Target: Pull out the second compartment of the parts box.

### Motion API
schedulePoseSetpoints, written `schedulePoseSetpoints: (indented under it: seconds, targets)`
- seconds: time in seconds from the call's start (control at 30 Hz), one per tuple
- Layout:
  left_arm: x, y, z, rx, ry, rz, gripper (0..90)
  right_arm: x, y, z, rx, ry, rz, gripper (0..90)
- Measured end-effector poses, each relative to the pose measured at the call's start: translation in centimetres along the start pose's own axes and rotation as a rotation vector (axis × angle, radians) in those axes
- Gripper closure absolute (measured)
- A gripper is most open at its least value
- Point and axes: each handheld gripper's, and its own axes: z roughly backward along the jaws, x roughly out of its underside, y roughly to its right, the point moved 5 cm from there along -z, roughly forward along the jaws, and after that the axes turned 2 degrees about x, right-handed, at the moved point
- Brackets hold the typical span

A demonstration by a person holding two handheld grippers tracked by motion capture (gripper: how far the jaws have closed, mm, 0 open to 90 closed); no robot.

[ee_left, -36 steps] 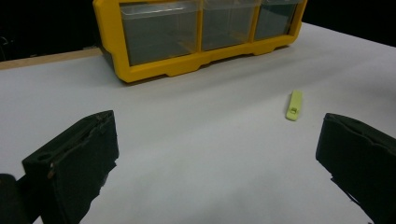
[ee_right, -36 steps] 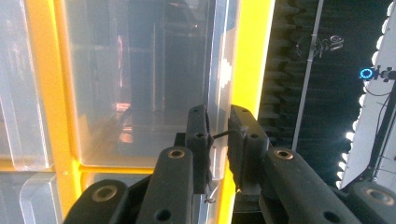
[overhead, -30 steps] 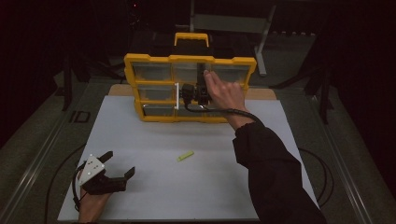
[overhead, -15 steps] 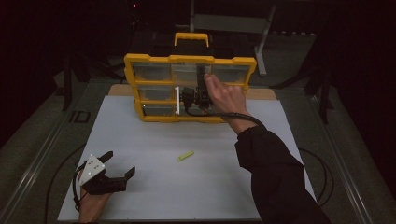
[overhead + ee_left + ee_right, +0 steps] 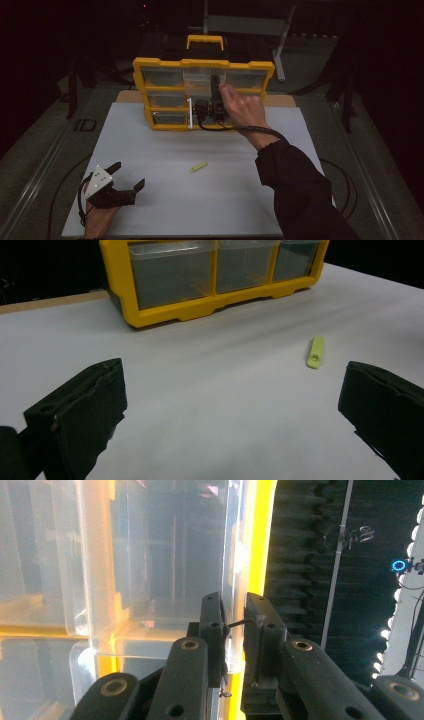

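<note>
In the right gripper view, the clear front edge of a drawer [image 5: 232,605] is being pinched between the two black jaws at the centre of the frame, which are closed tight on the thin plastic wall with a yellow frame strip running just to its right. In the high view, the right gripper [image 5: 216,95] is being held against the middle of the yellow organiser [image 5: 150,67] in the upper centre of the frame, the right hand [image 5: 245,107] being wrapped around it just to its right. The left gripper [image 5: 127,176] is being rested at the lower left of the white table [image 5: 300,200], its jaws being kept wide apart with nothing between them (the bare table surface is seen between them in the left gripper view). A small yellow-green piece [image 5: 198,166] is lying at the frame's centre, well apart from both grippers.
</note>
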Motion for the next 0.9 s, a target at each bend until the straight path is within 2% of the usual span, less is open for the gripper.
schedulePoseSetpoints:
  seconds: [0.9]
  targets:
    - [0.0, 0.0, 0.0, -0.002, 0.0, -0.001, 0.3, -0.1, 0.4, 4.4, -0.008, 0.043, 0.005, 79.4]
